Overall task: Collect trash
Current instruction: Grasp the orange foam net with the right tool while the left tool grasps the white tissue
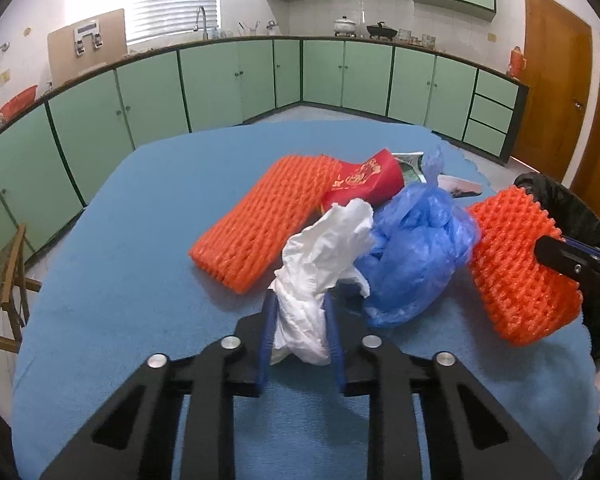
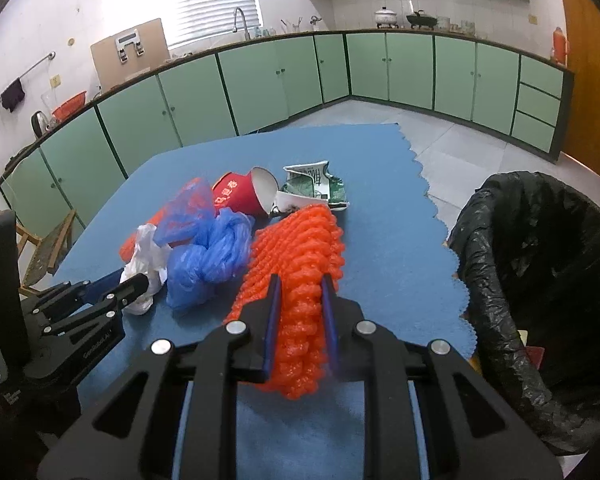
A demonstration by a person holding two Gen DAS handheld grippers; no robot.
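Gripping trash, both tongs pinching.
Left gripper (image 1: 300, 320) pinches white tissue (image 1: 324, 248); right gripper (image 2: 299, 304) pinches orange foam net (image 2: 300, 264), near table's (image 2: 380, 160) right edge.

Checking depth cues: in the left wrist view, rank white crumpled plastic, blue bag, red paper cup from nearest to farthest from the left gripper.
1. White crumpled plastic: pinched between the left gripper pads.
2. Blue bag: just beyond, to the right, touching the white plastic.
3. Red paper cup: farthest, lying behind both, mid-table.
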